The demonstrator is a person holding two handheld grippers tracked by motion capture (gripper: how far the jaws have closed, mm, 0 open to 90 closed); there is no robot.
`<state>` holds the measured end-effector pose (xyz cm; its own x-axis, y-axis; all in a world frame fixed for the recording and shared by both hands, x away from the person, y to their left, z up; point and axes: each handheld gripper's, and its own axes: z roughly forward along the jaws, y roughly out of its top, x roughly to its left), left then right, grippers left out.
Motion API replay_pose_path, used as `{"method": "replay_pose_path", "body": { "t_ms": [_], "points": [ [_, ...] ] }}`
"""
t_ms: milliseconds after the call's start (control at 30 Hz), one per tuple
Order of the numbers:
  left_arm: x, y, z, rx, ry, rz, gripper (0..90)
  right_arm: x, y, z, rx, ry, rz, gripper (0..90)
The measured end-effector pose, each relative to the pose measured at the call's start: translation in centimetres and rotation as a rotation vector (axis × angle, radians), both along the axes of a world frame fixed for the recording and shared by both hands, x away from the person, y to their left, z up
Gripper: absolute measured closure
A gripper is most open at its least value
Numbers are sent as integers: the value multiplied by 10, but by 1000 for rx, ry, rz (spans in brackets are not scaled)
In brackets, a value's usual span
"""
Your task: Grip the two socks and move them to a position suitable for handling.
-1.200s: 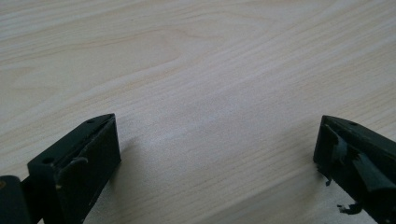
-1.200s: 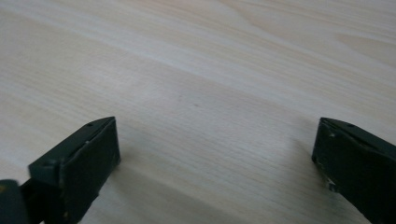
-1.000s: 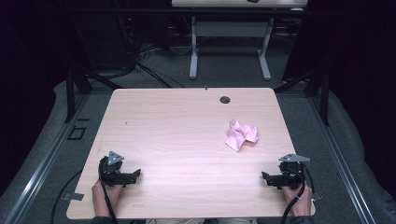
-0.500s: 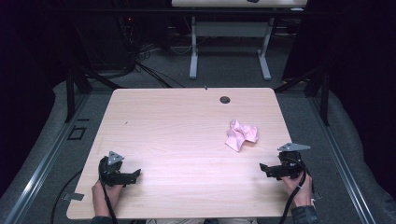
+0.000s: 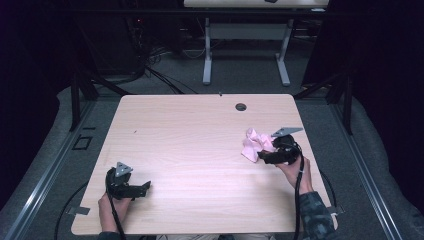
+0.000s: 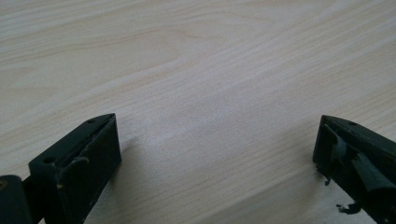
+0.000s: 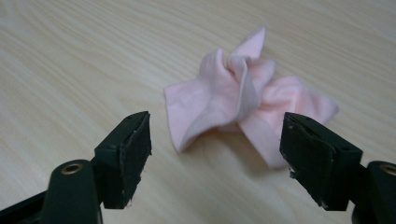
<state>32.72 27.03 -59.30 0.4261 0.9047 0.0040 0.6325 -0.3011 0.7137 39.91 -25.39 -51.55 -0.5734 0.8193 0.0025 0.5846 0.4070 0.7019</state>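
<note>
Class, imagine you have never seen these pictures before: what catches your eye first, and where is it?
The crumpled pink cloth stands out on the pale wooden table, toward its right side. The right gripper sits beside it, its jaws just closing but still apart, with the cloth lying just ahead of them, untouched. The left gripper rests open near the table's front left edge.

In the high view the right hand-held gripper [image 5: 261, 156] covers the pink cloth's [image 5: 251, 143] near edge (contact unclear); the small dark disc [image 5: 241, 107] on the desk [image 5: 190, 135] is too small to identify.
</note>
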Motion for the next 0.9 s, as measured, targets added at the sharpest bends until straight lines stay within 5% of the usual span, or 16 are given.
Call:
{"method": "replay_pose_path", "body": {
  "t_ms": [267, 533, 667, 900],
  "points": [
    [0, 0, 0, 0, 2, -2, 6, 47, 26, -6, -80, 43, -7, 462],
    [0, 0, 0, -3, 2, -3, 7, 65, 38, -21, -192, 83, -25, 694],
    [1, 0, 0, -3, 3, -6, 8, 65, 37, -22, -173, 67, -33, 851],
    [1, 1, 1, 0, 6, -10, 8, 57, 33, -9, -117, 39, -26, 863]
  ]
}}
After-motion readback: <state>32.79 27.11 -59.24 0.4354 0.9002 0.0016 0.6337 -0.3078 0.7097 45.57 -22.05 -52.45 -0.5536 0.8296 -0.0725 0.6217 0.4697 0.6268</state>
